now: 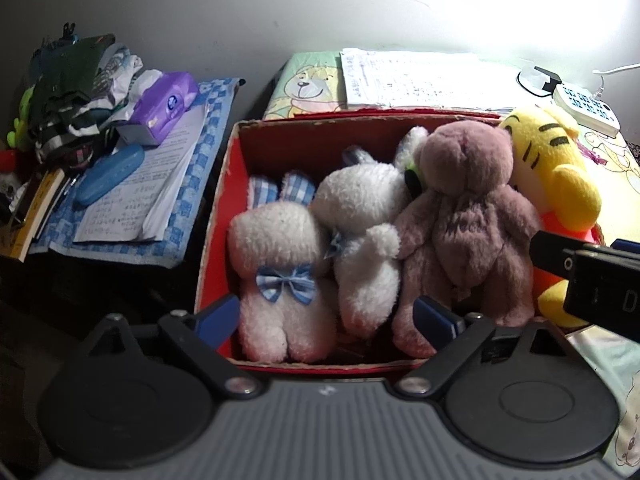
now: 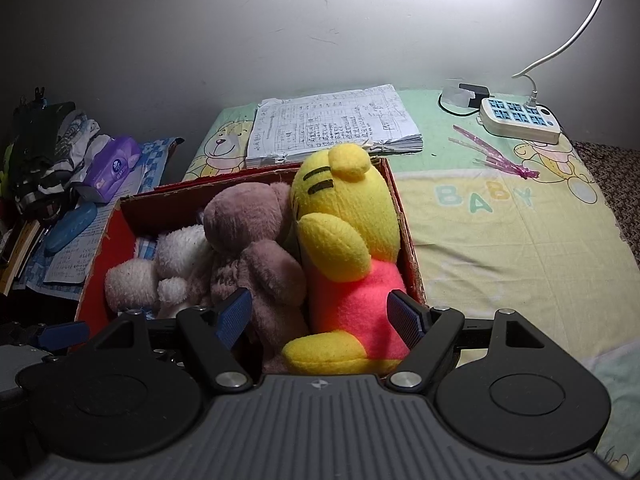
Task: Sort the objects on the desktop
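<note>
Four soft toys sit packed side by side in a red cardboard box [image 1: 224, 200] on a counter spread with a pastel nursery-print cloth [image 2: 500, 240]: a white rabbit with a blue checked bow [image 1: 276, 264], a second white toy [image 1: 360, 232], a mauve bear [image 1: 464, 216] and a yellow tiger in a pink top [image 2: 344, 240] against the right wall. The left tool [image 1: 336, 316] hangs over the box's near edge with its jaws apart, nothing clamped, the rabbit and the white toy lying between its blue pads. The right tool [image 2: 320, 312] likewise stands apart, straddling the tiger's lower body without visibly pressing it. The toy-boxing step looks all but finished. The next move likely calls for lifting both tools clear without snagging plush, then turning to what remains out: a stack of handwritten papers [image 2: 332, 124], a white power strip [image 2: 520, 120] and a pink scrap [image 2: 492, 152]. To the left, a cluttered side table holds a purple tissue pack [image 1: 164, 104], a blue case [image 1: 108, 176] and notes, under a plain grey wall lit brightly from the right.
</note>
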Tool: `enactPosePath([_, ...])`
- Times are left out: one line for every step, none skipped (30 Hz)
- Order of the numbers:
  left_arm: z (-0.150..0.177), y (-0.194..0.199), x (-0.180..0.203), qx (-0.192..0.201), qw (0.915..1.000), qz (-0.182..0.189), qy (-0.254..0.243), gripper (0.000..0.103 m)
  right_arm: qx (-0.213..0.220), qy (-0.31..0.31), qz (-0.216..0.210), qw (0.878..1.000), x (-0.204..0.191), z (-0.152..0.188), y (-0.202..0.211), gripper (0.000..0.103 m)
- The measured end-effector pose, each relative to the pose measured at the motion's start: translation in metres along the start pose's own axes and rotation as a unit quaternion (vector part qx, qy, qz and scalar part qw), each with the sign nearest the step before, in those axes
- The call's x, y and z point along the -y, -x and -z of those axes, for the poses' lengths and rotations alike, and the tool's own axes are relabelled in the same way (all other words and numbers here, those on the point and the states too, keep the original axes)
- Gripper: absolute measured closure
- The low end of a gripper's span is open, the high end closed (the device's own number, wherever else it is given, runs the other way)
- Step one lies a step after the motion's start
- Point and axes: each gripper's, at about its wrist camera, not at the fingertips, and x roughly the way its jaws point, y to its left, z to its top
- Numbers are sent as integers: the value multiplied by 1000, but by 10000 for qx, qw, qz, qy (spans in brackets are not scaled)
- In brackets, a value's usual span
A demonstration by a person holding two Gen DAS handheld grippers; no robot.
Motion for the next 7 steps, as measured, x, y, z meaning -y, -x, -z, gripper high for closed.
enactPosePath([0, 0, 0, 9, 10000, 23, 8, 9, -5, 3, 1, 10000, 0, 0, 0, 26])
enactPosePath([0, 0, -1, 22, 10000, 36, 14, 9, -13, 1, 0, 10000, -1, 0, -1, 26])
enactPosePath([0, 1, -1, 33, 10000, 29, 16, 9, -16, 4, -4, 10000, -1, 0, -1, 26])
enactPosePath([0, 1, 0, 40, 10000, 15, 11, 9, -18, 11, -3, 10000, -1, 0, -1, 26])
enactPosePath([-1, 1, 0, 46, 10000, 2, 4, 9, -14, 18, -2, 10000, -1, 0, -1, 26])
enactPosePath([-1, 1, 0, 54, 10000, -24, -2, 9, -8, 24, -2, 10000, -2, -1, -1, 26])
enactPosePath([-1, 1, 1, 56, 10000, -58, -2, 8, -1, 32, -2, 10000, -2, -1, -1, 26])
